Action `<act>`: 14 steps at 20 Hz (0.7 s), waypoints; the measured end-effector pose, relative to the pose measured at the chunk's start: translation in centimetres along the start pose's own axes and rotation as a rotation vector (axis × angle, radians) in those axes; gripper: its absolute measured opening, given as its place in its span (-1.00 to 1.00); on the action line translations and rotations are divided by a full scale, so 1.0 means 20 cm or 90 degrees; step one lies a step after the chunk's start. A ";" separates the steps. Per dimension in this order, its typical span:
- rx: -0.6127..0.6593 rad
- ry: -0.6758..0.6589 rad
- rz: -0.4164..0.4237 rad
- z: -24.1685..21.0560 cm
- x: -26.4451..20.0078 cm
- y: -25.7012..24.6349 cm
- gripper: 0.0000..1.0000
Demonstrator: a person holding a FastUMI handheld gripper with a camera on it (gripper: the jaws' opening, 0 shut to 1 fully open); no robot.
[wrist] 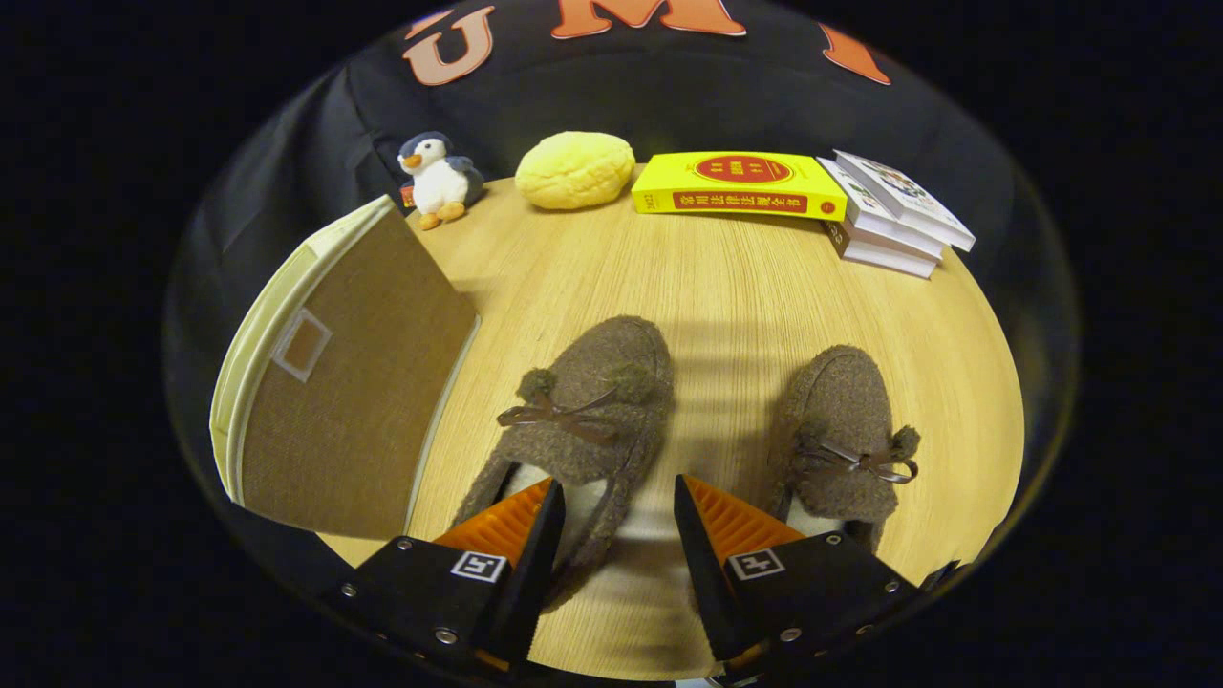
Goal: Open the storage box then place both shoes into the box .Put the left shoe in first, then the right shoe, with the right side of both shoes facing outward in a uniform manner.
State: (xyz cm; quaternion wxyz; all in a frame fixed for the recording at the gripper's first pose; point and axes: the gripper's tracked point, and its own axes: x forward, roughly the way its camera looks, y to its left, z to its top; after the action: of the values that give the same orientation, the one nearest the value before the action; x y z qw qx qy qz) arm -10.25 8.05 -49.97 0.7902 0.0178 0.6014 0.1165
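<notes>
With its fingers wide and holding nothing, the gripper (619, 497) should first lift the lid of the storage box (344, 382), not grab the left shoe (583, 411).

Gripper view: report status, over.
Gripper open, empty, fingers above the table. Left shoe just ahead, heel by one finger; right shoe beside it. Storage box closed. Nothing between shoes and box.
</notes>
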 end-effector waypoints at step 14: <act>0.082 -0.058 -0.015 0.10 0.15 -0.03 -0.84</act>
State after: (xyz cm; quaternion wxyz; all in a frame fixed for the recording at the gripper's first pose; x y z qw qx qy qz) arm -7.46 8.23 -52.46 0.8152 0.0666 0.5714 0.0675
